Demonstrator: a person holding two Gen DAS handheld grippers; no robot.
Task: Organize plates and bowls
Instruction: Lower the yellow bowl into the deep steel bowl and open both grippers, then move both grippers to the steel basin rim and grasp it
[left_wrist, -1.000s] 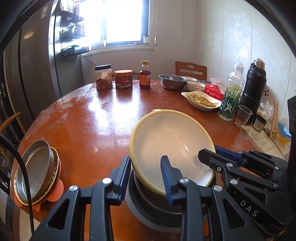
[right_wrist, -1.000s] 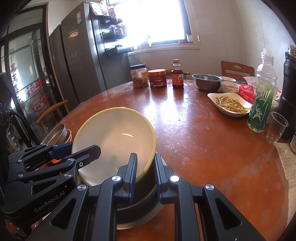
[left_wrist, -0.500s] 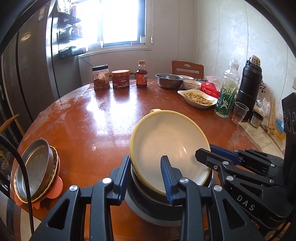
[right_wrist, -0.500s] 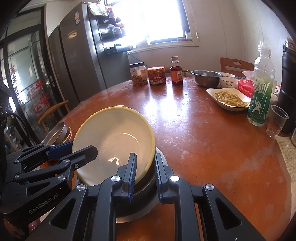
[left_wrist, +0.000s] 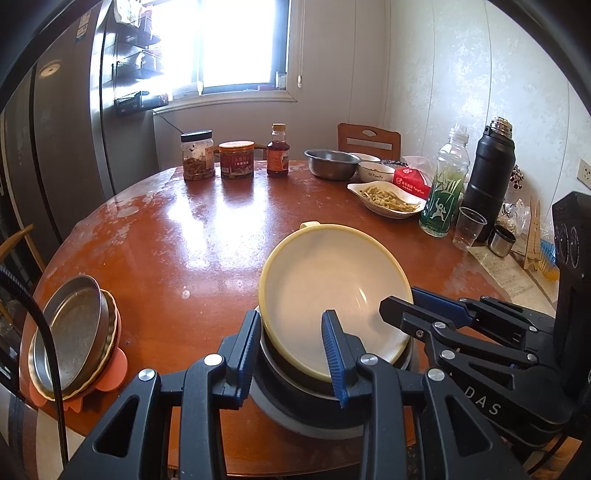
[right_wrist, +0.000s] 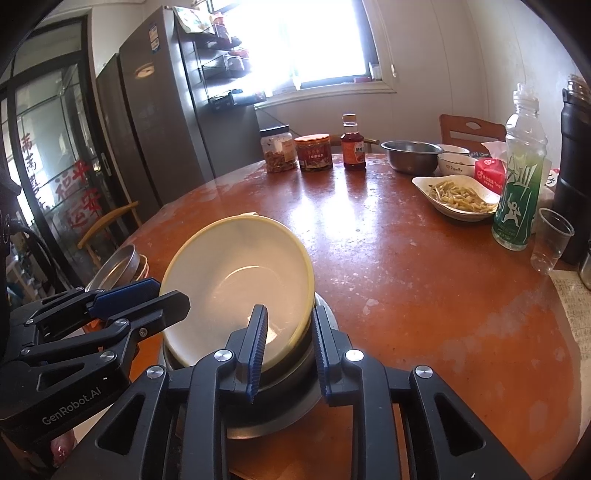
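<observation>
**Yellow bowl set into the stack, right grip letting go**

The yellow bowl (left_wrist: 334, 295) sits tilted inside a dark bowl (left_wrist: 295, 384), which rests in a grey dish (left_wrist: 306, 424) near the front edge of the round table (left_wrist: 184, 236), so 3 pieces nest in 1 pile. The left gripper (left_wrist: 291, 350) straddles the yellow rim with both pads standing clear, spread and steadying, not pinching. The right gripper (right_wrist: 286, 341) has that same rim between its pads, and its jaws are opening, probably to release the bowl now that the stack carries it. A second pile, a metal pan on plates (left_wrist: 70, 332) (plate count unclear), waits at the table's left edge, likely the sorted plates.
</observation>
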